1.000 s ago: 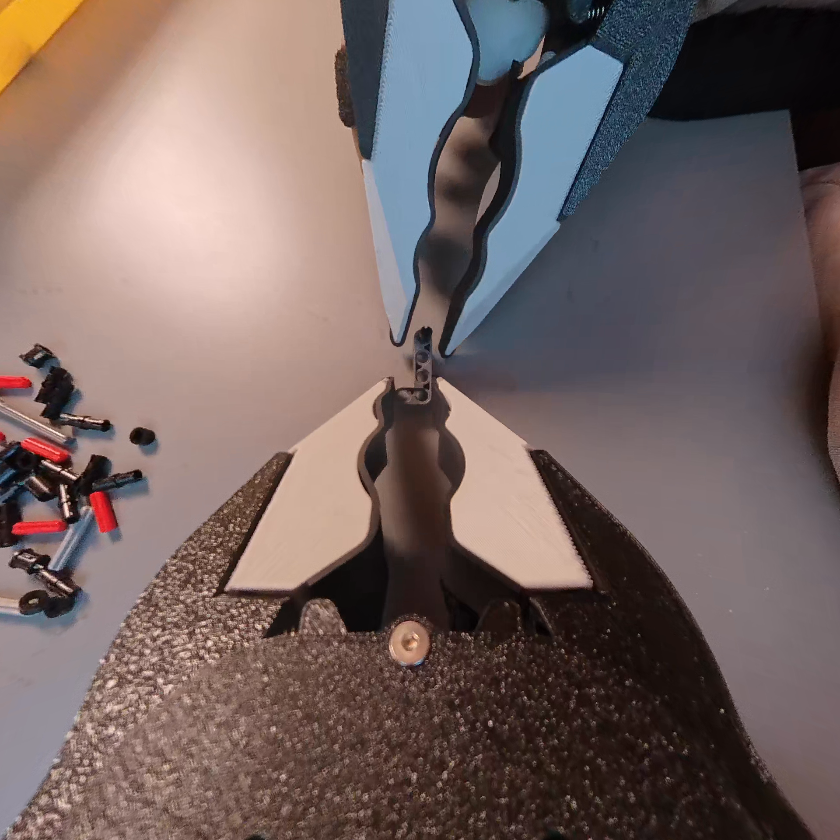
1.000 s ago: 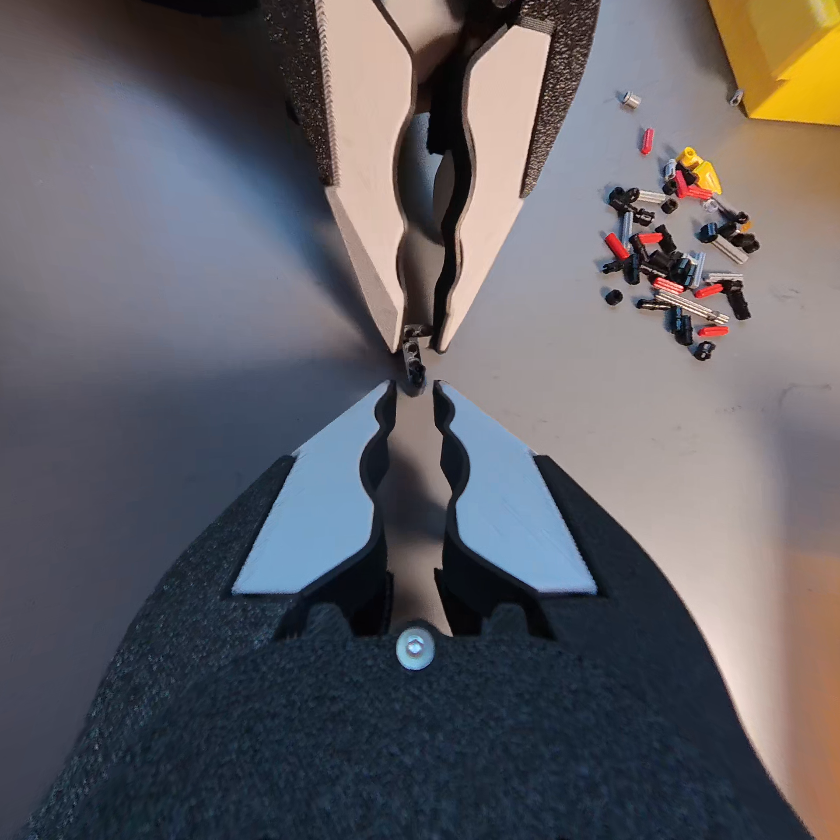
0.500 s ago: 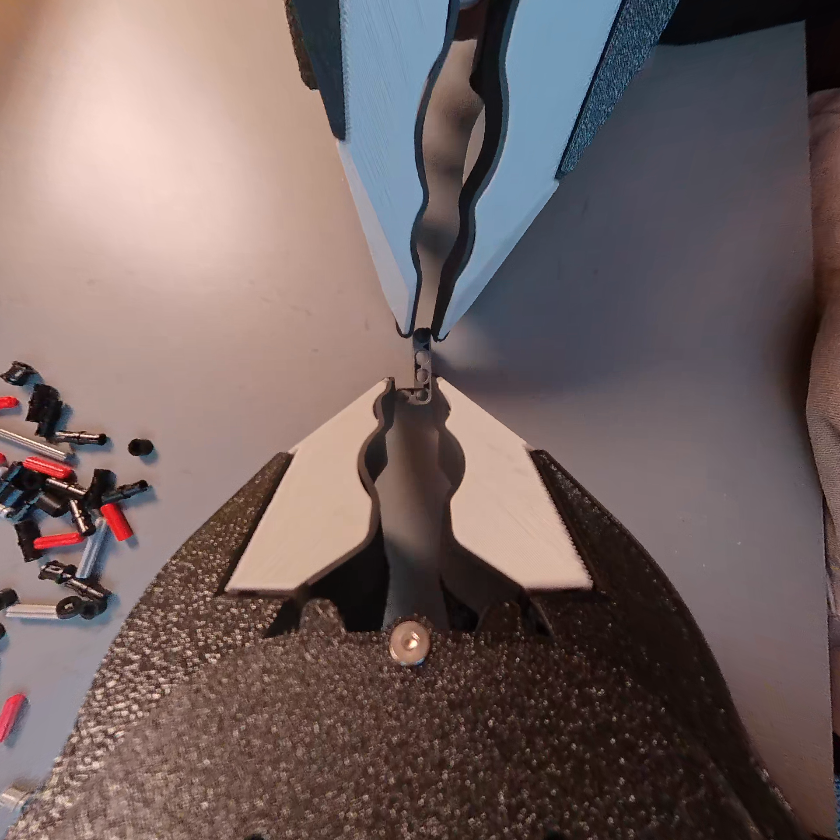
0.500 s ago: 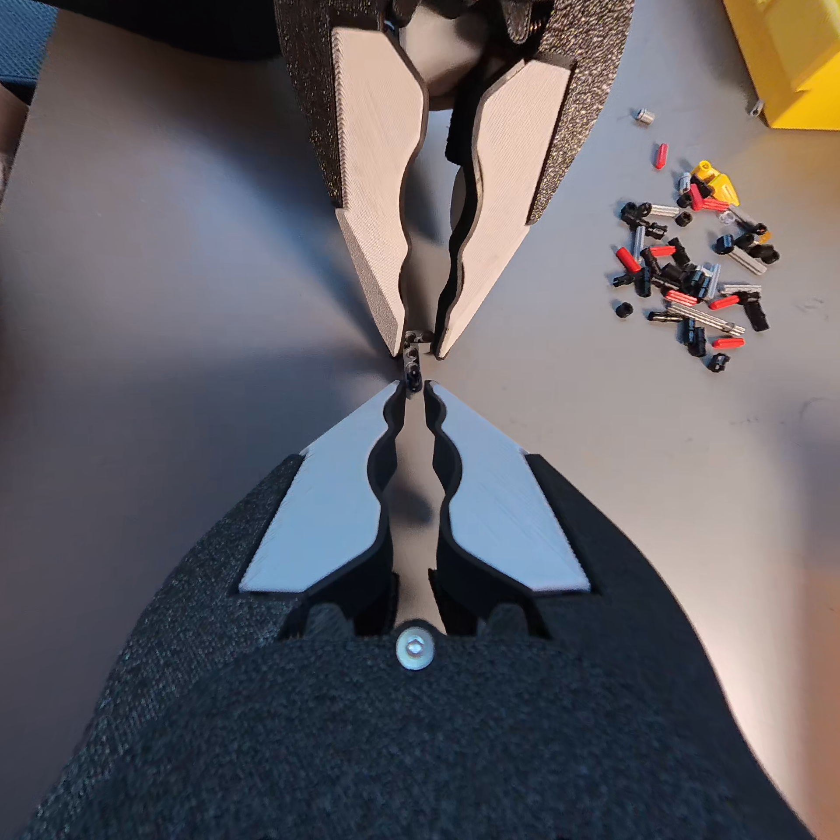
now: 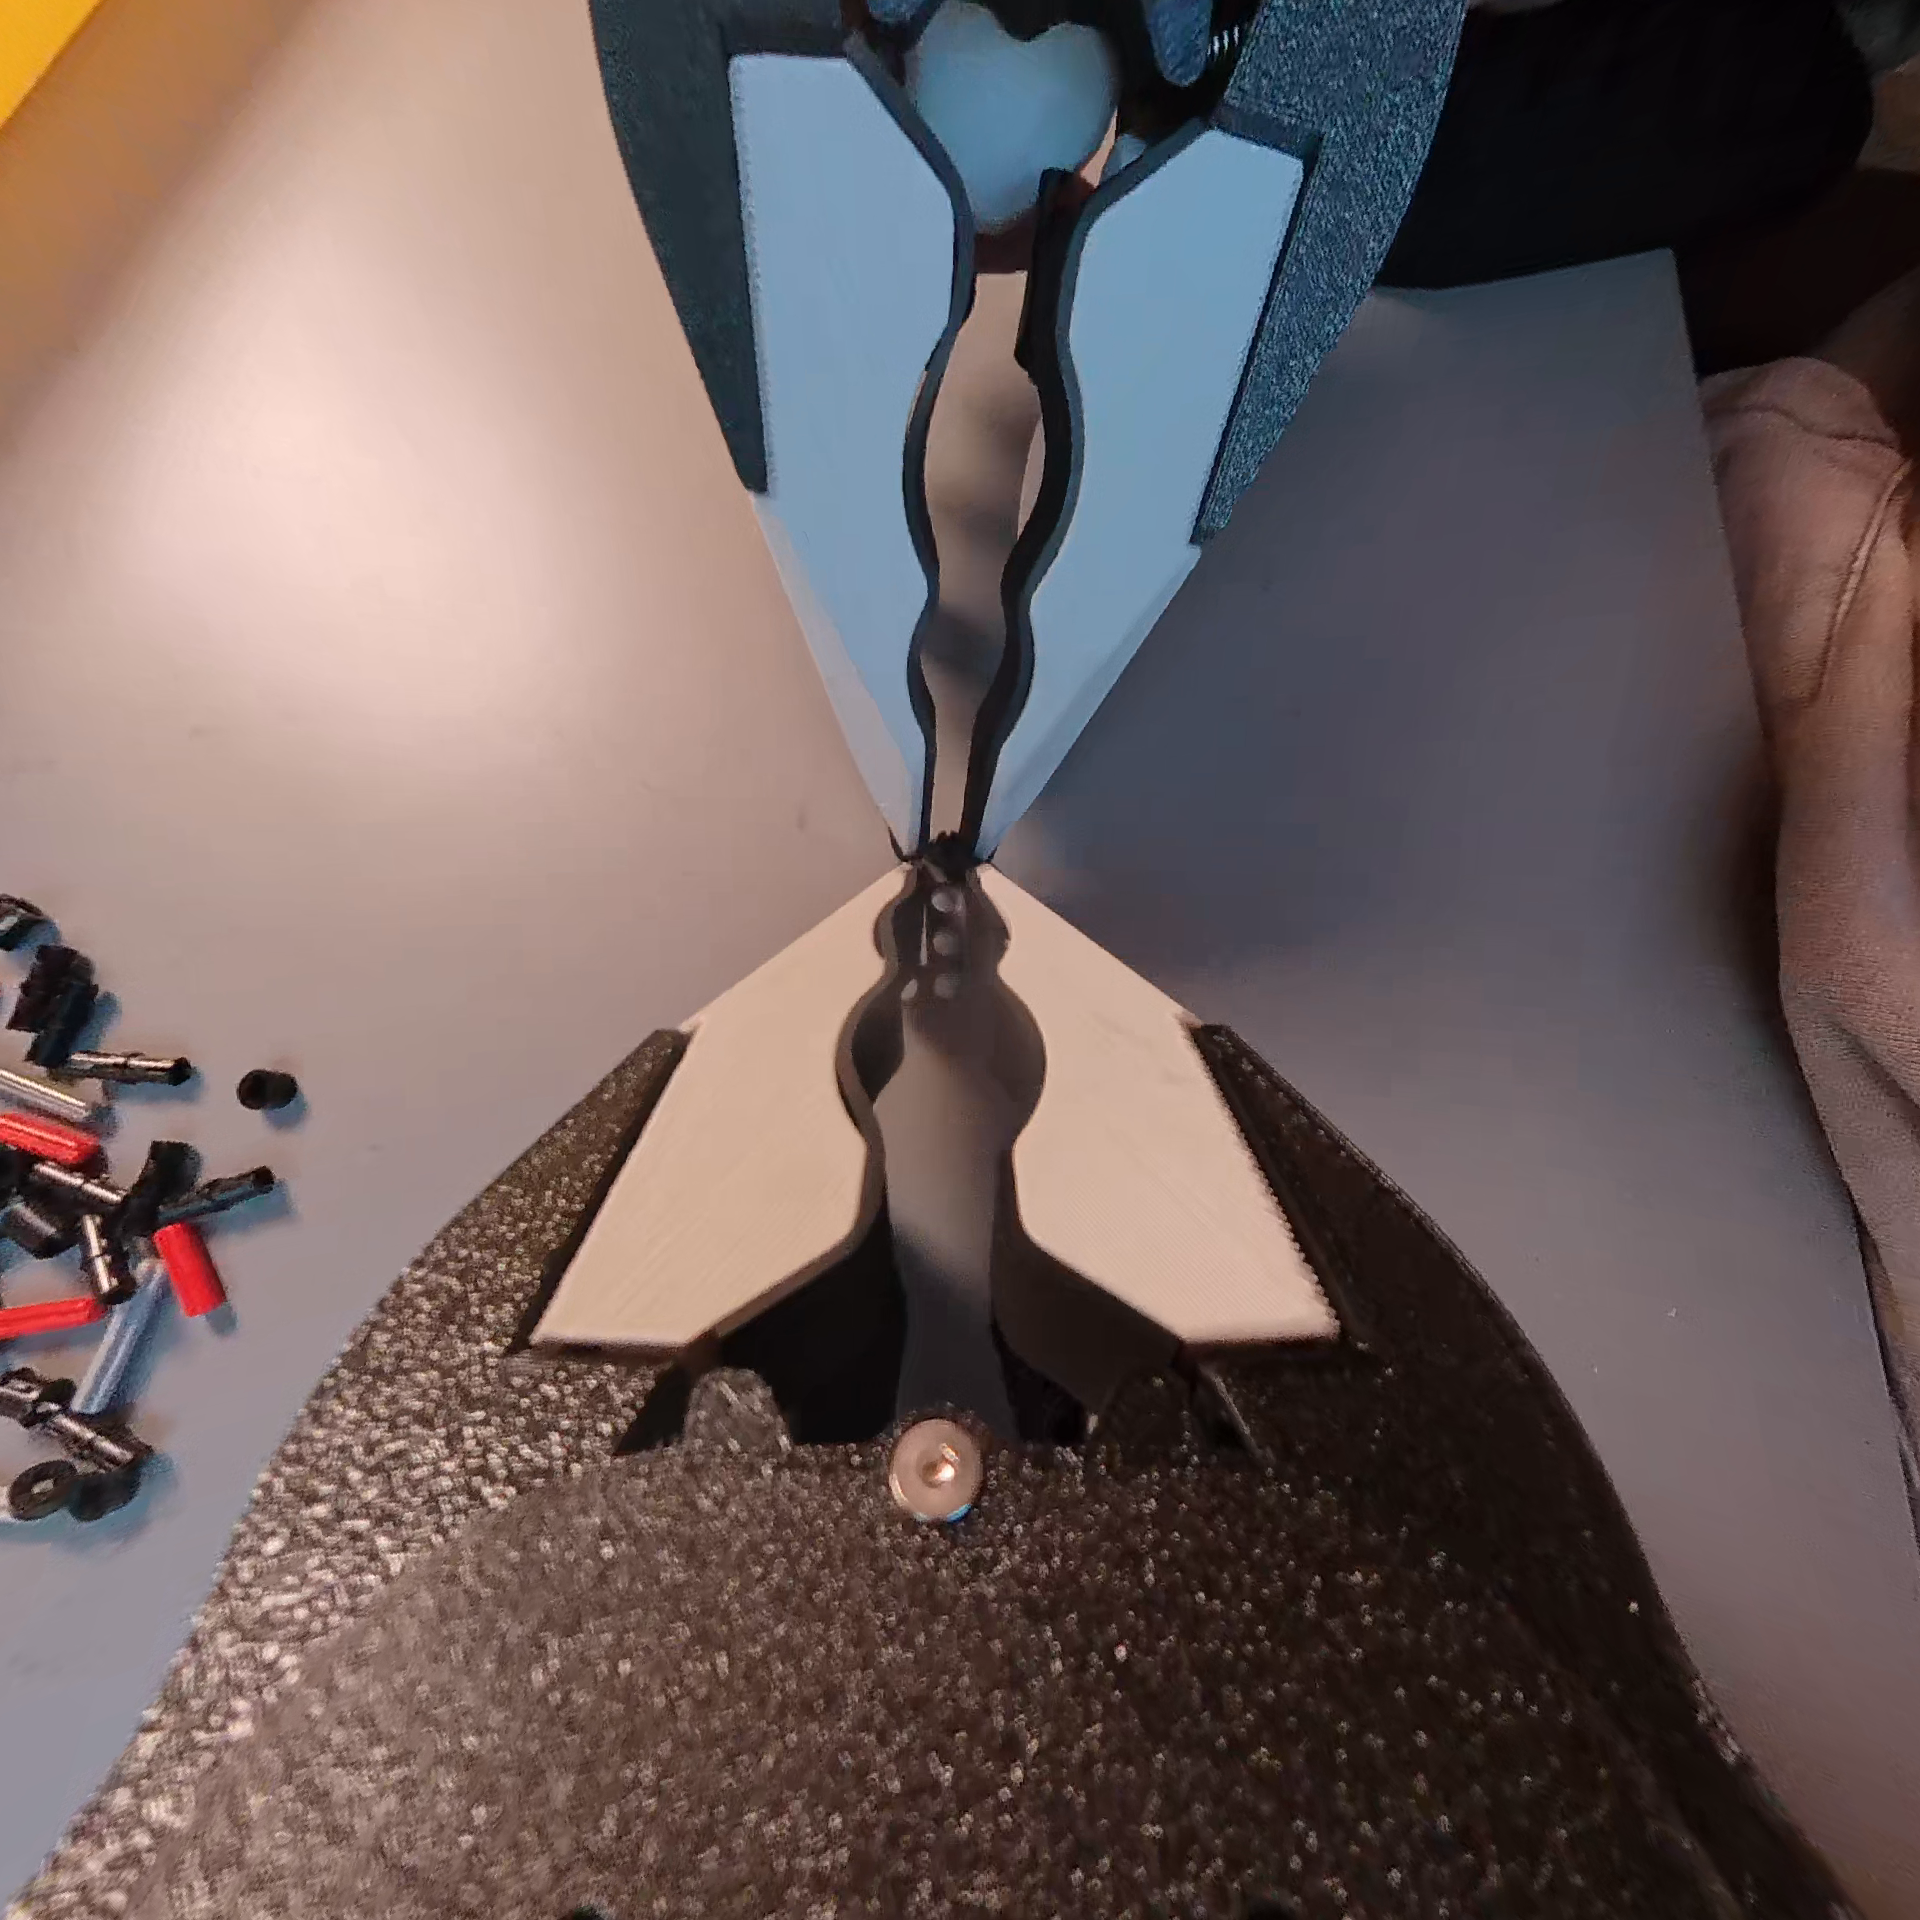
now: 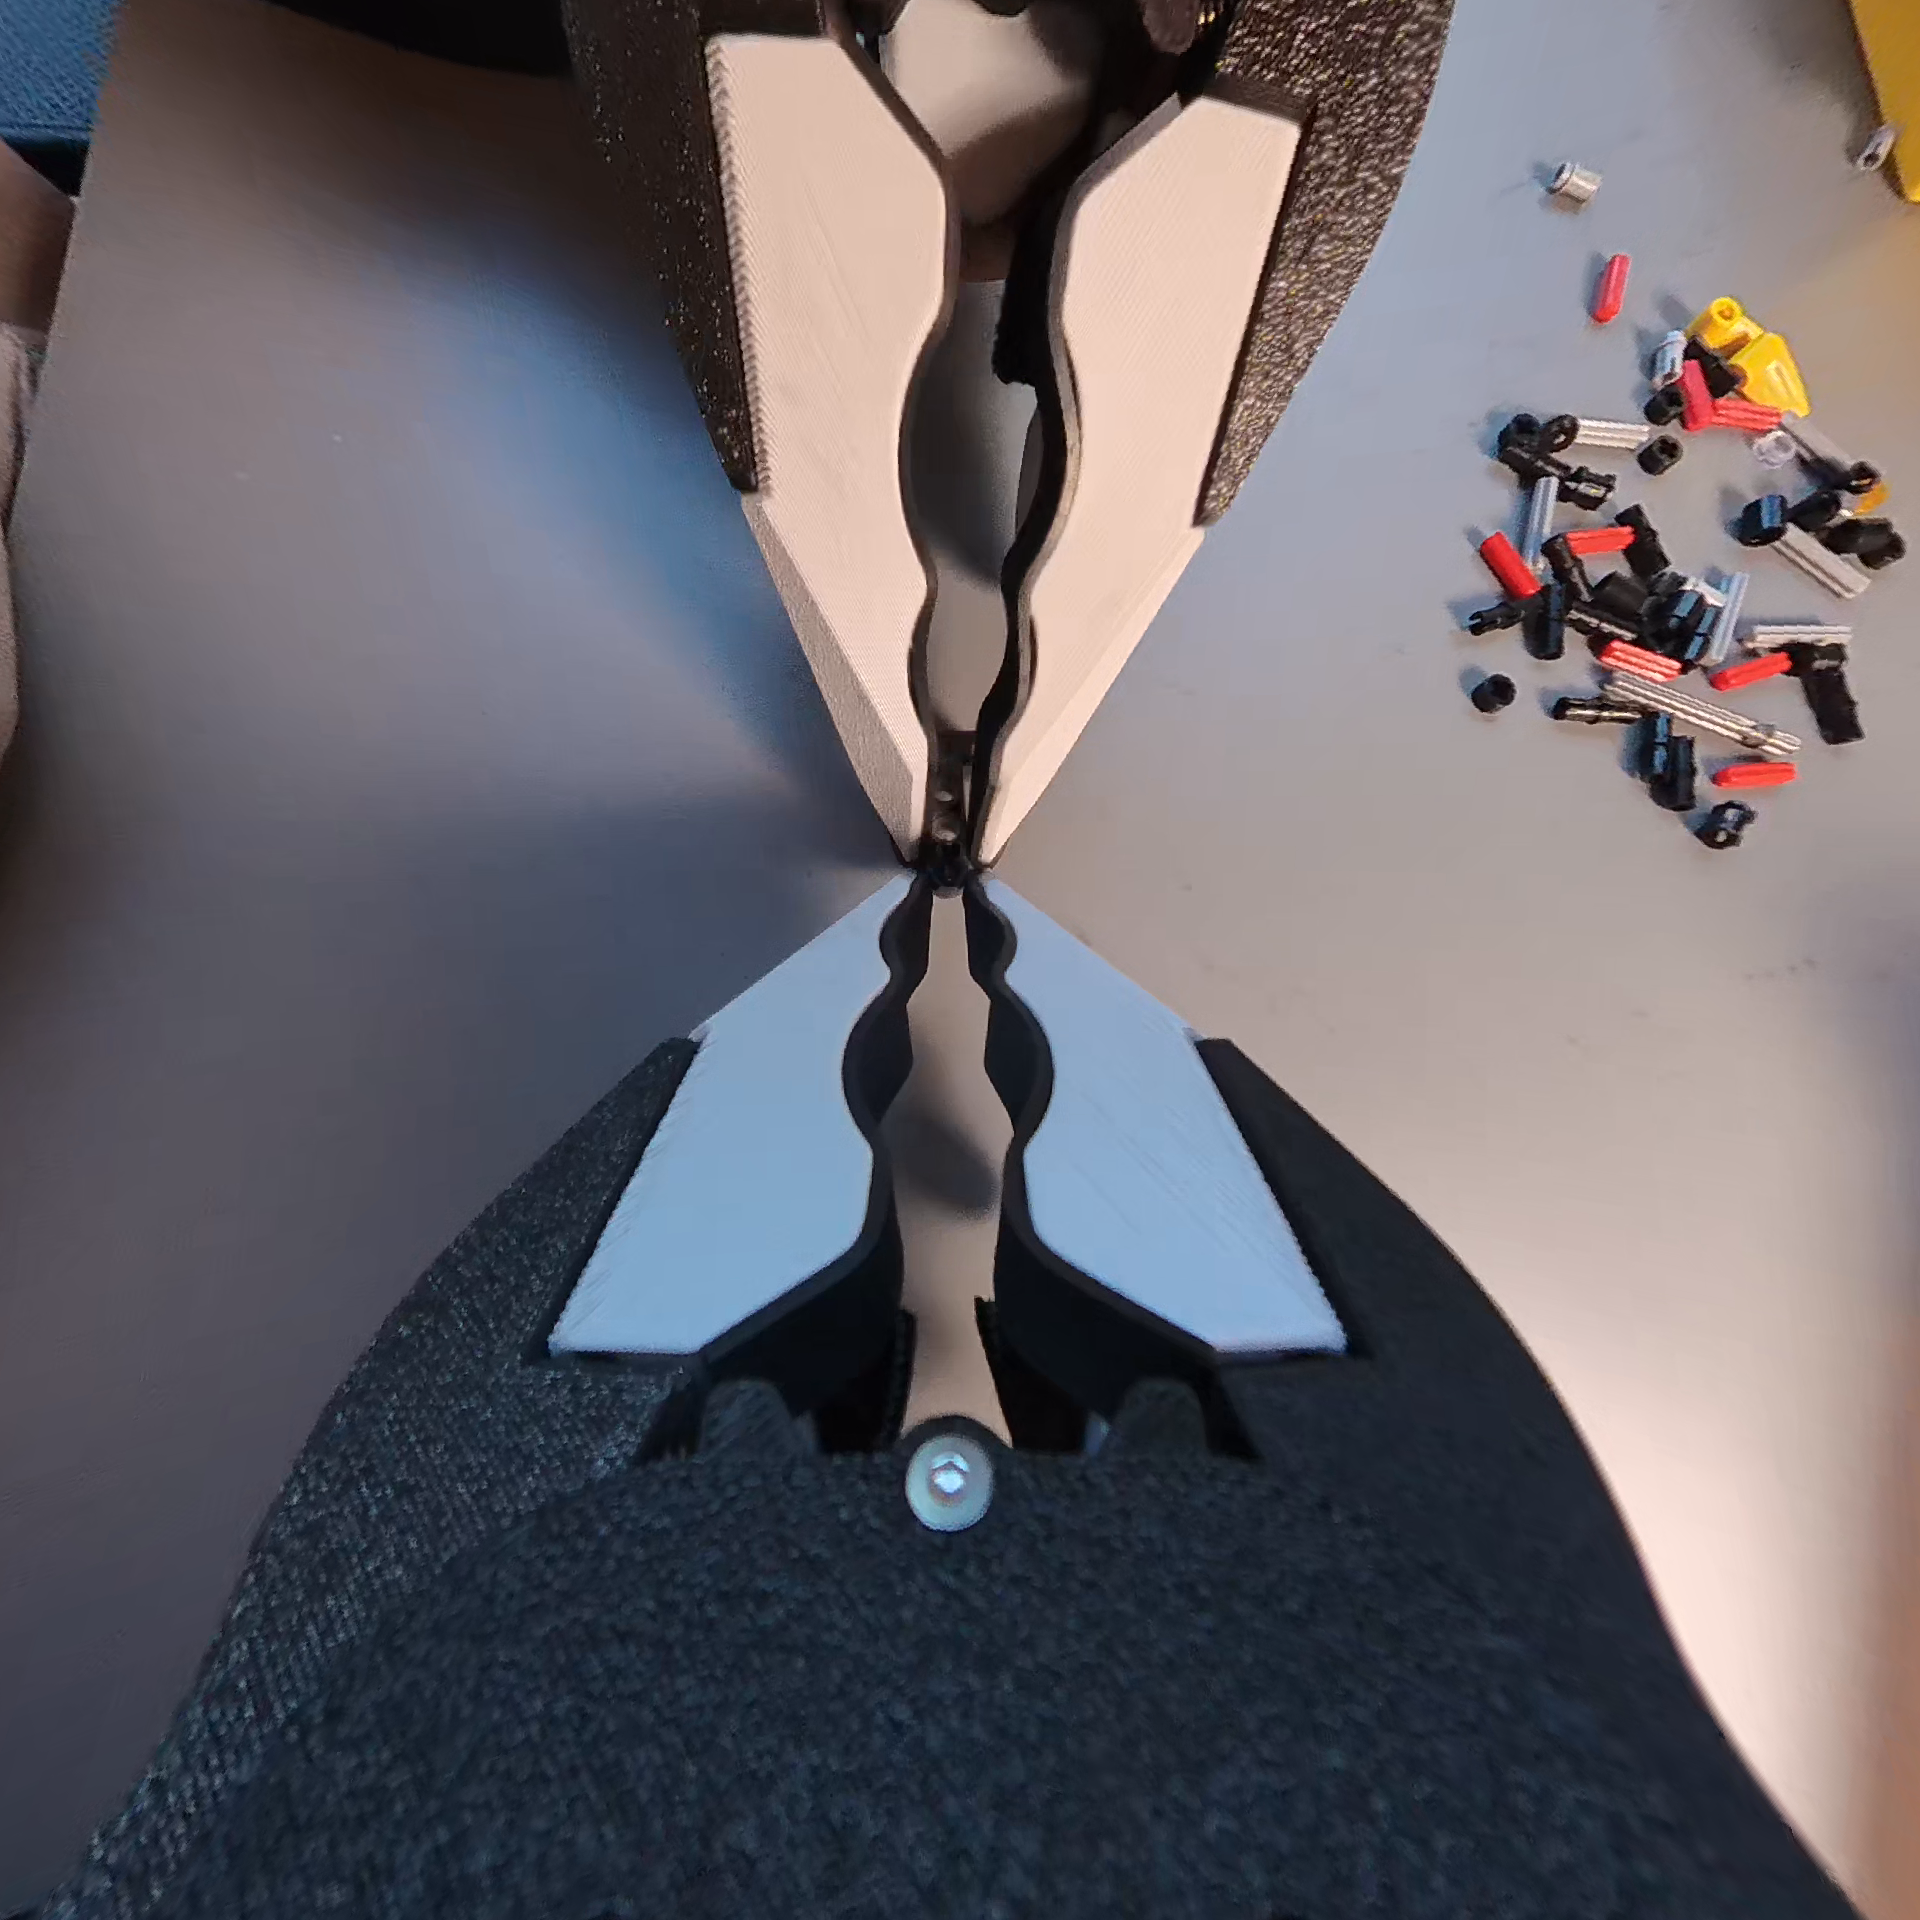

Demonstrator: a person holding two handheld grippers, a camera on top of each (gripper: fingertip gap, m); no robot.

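Note:
A small dark beam with holes (image 5: 940, 940) lies lengthwise between the grey fingers of my left gripper (image 5: 940, 883), which is shut on it just above the grey table (image 5: 416, 623). My right gripper (image 6: 945, 883), with pale blue fingers, meets it tip to tip and is closed on the beam's far end. In the right wrist view the beam (image 6: 948, 795) shows between the left gripper's fingertips (image 6: 951, 847). In the left wrist view the right gripper (image 5: 948, 842) comes down from the top. The beam's end between the tips is mostly hidden.
A pile of small black, red and grey pins and connectors (image 5: 94, 1195) lies to the left of my left gripper; it also shows in the right wrist view (image 6: 1683, 582). A yellow bin (image 6: 1896, 104) stands beyond it. A person's sleeve (image 5: 1849, 831) is at the table's edge. Left and right tips are no more than a few centimetres apart.
My right gripper has closed from open and moved in onto the beam's end. The two grippers now meet tip to tip, and the beam sits deeper between the left fingers.

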